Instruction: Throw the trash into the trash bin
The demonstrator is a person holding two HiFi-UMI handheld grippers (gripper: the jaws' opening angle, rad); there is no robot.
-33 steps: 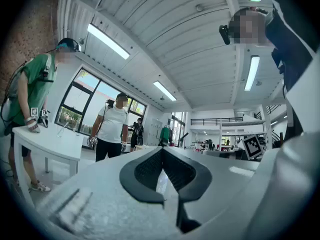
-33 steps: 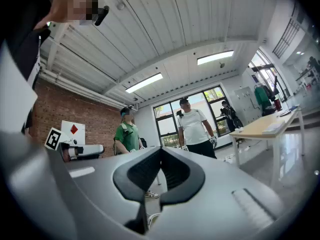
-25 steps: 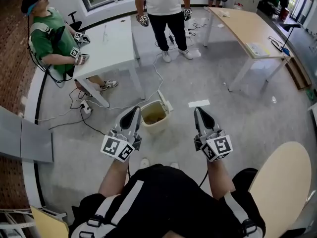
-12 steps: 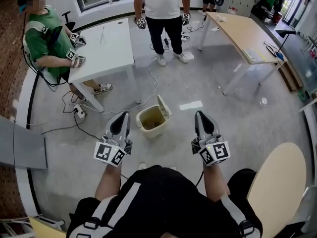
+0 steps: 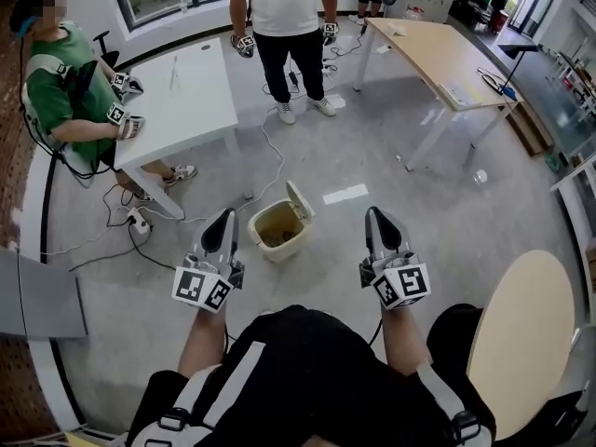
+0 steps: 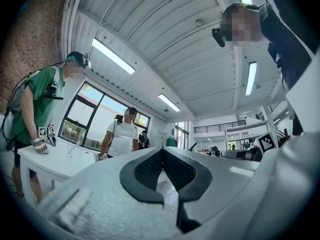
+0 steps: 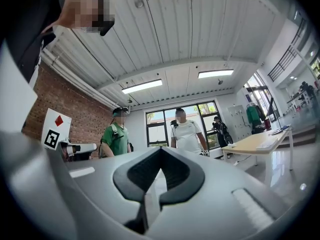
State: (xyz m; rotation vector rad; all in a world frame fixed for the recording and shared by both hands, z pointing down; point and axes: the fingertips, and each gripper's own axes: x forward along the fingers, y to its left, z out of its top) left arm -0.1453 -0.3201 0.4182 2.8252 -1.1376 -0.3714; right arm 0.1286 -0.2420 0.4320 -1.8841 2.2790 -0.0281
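The beige trash bin stands on the grey floor with its flip lid tipped open; something brownish lies inside. My left gripper hovers just left of the bin, and its jaws are shut with nothing between them. Off to the bin's right, with a gap between them, my right gripper is also shut and empty. Both point forward, about level. A flat white scrap lies on the floor beyond the bin, and a small crumpled clear piece lies further right.
A person in green sits at a white table at the left. Another person stands at the back. A long wooden table is back right, a round wooden tabletop near right. Cables trail across the floor.
My left gripper has drifted left, away from the bin's side. The right gripper has hardly shifted. Both have stayed shut and empty.
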